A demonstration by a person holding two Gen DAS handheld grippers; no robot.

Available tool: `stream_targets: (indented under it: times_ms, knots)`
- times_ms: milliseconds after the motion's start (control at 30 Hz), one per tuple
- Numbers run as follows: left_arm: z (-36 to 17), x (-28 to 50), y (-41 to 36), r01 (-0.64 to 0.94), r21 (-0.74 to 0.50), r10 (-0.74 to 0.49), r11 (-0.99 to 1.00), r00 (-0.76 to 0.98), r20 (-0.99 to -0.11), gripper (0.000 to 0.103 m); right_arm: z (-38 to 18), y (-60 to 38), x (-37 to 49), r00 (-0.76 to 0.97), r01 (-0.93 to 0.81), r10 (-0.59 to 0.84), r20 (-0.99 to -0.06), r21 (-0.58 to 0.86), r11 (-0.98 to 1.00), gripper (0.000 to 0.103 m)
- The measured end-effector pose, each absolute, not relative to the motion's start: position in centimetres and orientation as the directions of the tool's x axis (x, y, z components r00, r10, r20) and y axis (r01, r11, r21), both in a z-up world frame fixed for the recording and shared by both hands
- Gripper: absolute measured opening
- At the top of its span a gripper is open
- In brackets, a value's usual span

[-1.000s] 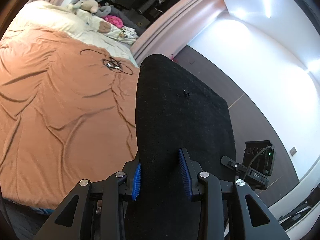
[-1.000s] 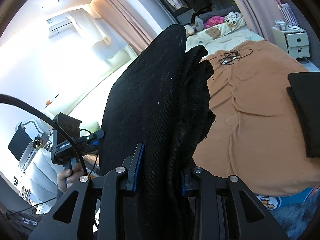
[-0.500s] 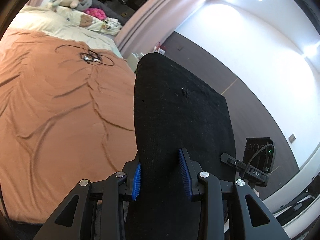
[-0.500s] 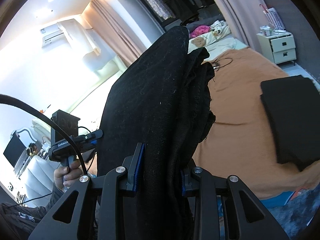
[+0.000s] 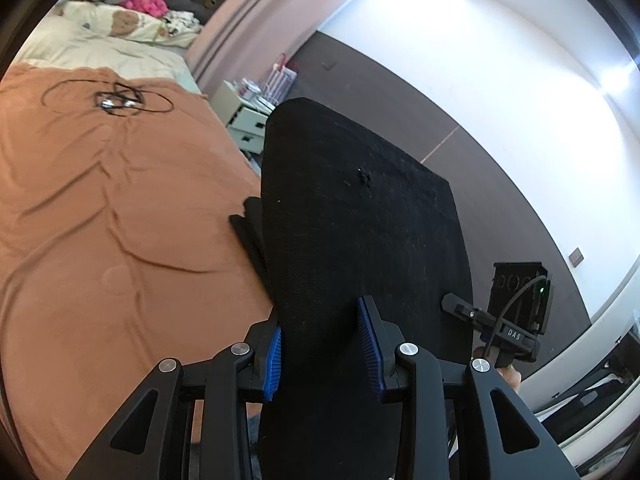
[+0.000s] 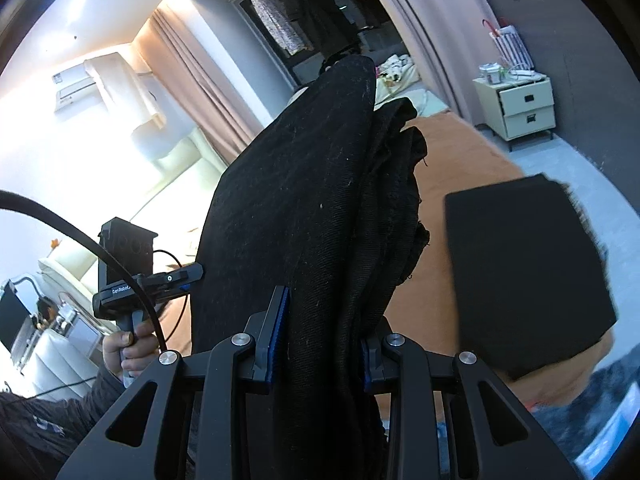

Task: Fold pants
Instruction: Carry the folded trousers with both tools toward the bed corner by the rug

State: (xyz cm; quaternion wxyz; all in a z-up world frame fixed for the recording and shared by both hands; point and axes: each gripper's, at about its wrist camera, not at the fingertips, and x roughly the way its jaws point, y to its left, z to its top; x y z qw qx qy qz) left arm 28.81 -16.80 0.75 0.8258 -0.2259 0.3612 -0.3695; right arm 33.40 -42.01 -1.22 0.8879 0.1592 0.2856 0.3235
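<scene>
Folded black pants (image 5: 360, 240) are held off the bed between both grippers. My left gripper (image 5: 320, 344) is shut on one end, blue pads pressing the flat fold. My right gripper (image 6: 320, 340) is shut on the other end, where the layers (image 6: 312, 208) bunch up thickly. The pants hang over the right edge of the orange-brown bedspread (image 5: 100, 220). A second black folded garment (image 6: 524, 268) lies on the bed's near corner; its corner (image 5: 248, 224) peeks out beside the held pants in the left wrist view.
A tangled black cable (image 5: 116, 98) lies on the bedspread. Pillows and soft toys (image 5: 128, 20) sit at the bed's head. A cream nightstand (image 6: 520, 108) stands by the dark wall. The person's hand (image 6: 128, 344) grips the other gripper's handle (image 6: 124, 276).
Both grippers have swung sideways along the bed with the pants still held. The second folded garment has come further into the right wrist view, and the nightstand has appeared in the left wrist view.
</scene>
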Motion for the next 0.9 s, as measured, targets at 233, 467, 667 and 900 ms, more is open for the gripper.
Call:
stream_targets:
  times_ms: [233,467,667,900]
  knots:
    - [0.2,33.2,-21.8,0.476,-0.657,-0.808,0.585,0.41,-0.424,0.036,1.6,-43.5,33.4,0.648,-0.455,0.616,-0.448,0.42,0.785,0.027]
    - [-0.6,37.2,-26.6,0.491,-0.681,-0.839,0.543,0.355,-0.413,0.036,3.6,-44.9,33.8,0.647,-0.426,0.581,-0.494,0.397,0.813,0.027]
    - [-1.8,40.0,-30.2,0.491,-0.701,-0.856,0.517,0.302,-0.419,0.036,4.7,-45.9,33.5,0.634,-0.405,0.547,-0.547,0.368,0.837,0.027]
    - [-4.1,43.4,-34.2,0.475,-0.731,-0.871,0.49,0.238,-0.429,0.036,5.9,-45.9,33.8,0.617,-0.351,0.499,-0.609,0.354,0.867,0.027]
